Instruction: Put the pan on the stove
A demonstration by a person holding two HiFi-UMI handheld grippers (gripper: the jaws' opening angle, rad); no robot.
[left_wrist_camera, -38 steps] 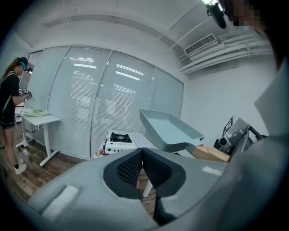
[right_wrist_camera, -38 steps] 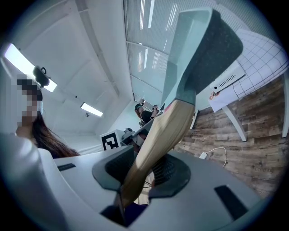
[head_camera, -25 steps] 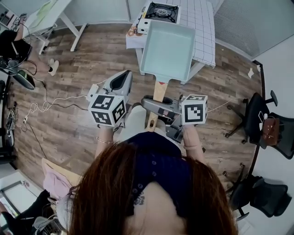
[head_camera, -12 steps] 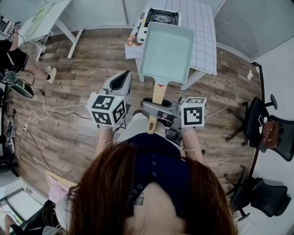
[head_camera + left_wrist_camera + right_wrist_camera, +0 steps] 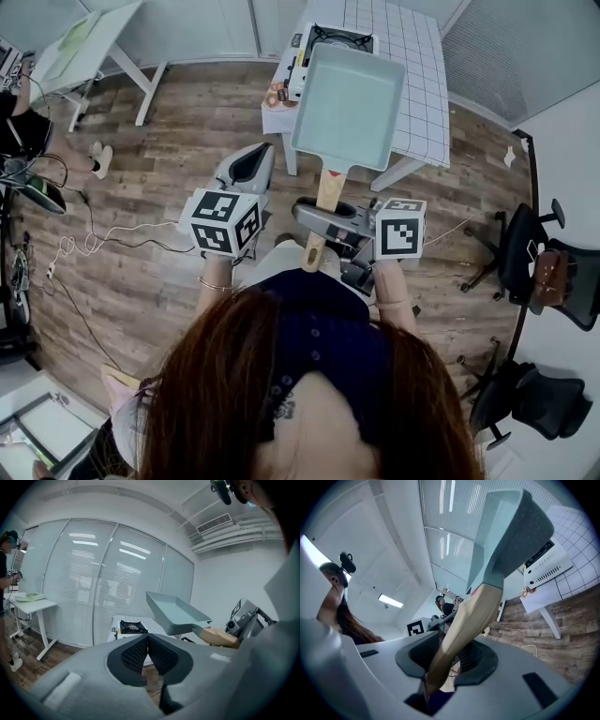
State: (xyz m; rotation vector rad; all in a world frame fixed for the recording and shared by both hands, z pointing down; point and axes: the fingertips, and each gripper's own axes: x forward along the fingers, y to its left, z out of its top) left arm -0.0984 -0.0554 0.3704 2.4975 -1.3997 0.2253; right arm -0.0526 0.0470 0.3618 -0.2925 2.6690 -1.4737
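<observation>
Pan (image 5: 345, 103) edged nearer stove (image 5: 333, 37), right claw (image 5: 449, 654) gripping its handle (image 5: 326, 187); left claw (image 5: 146, 644) closed.

Pale teal pan (image 5: 345, 103) with light wooden handle (image 5: 327, 187), black-topped white stove (image 5: 330, 39), white grid-lined tablecloth (image 5: 414, 56), brown wood-plank floor (image 5: 150, 262)

Left gripper (image 5: 249, 161) is out front at the head view's left, pointing forward and slightly down. Jaws are closed pad to pad in its own view, nothing between them. Left marker cube (image 5: 222, 222) sits at its rear, with the left hand (image 5: 215, 272) under it and the forearm running back to the torso. Right gripper (image 5: 314, 214) is held level at the head view's right, turned across the body so it points toward the left one. Its jaws are partly apart and clamped on the pan handle (image 5: 464, 616). Right marker cube (image 5: 400, 226) is at its rear, right hand (image 5: 386, 274) below it. Both arms are bent, elbows close in. The grippers are near each other, not touching.
</observation>
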